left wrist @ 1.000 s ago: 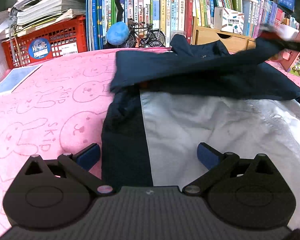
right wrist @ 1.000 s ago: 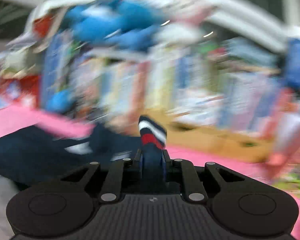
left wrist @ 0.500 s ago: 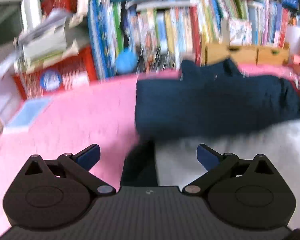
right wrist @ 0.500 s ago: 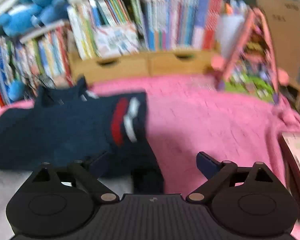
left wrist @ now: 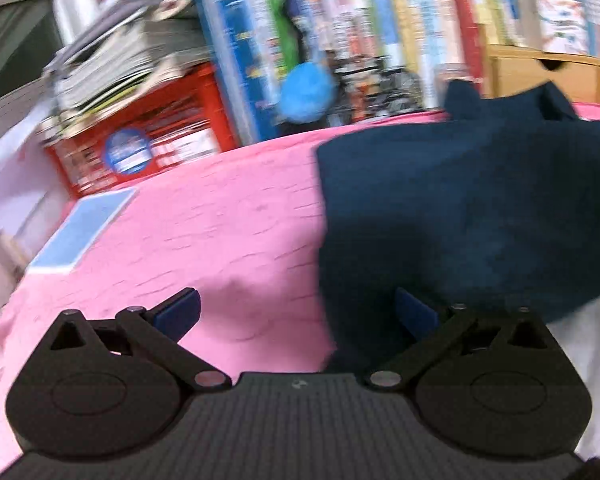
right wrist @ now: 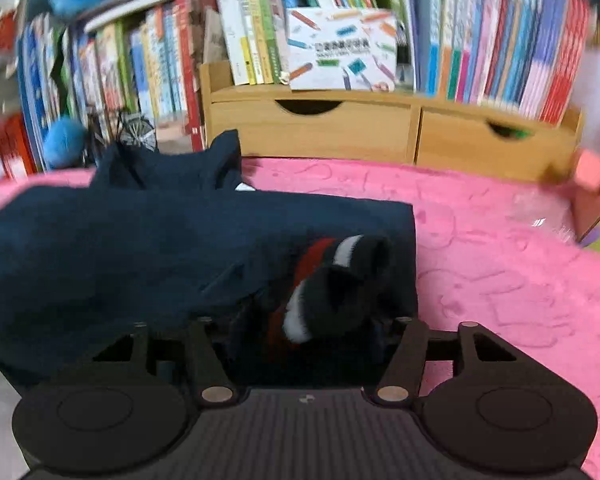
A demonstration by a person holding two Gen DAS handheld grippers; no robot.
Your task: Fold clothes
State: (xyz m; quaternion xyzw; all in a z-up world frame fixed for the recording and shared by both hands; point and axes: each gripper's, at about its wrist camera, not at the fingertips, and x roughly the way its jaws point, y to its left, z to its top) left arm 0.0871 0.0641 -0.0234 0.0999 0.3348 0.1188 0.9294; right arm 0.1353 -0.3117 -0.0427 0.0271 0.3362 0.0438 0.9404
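Garment: navy jacket (right wrist: 148,248) lies on the pink blanket (right wrist: 500,264), sleeves folded across the body; pale lining (left wrist: 588,344) shows at 4 o'clock in the left view.
Left gripper (left wrist: 296,312): fingers spread wide, holding nothing, over the jacket's left edge.
Right gripper (right wrist: 304,336): fingertips hidden under the striped cuff (right wrist: 324,280); cannot tell if pinching.
Risk: cuff bunched at 6 o'clock could snag and drag the sleeve back out.
Risk: motion blur; a hasty grab may catch the blanket too.

Sleeve (right wrist: 328,280) now folded across jacket (left wrist: 460,200), right tongs (right wrist: 304,320) off it.
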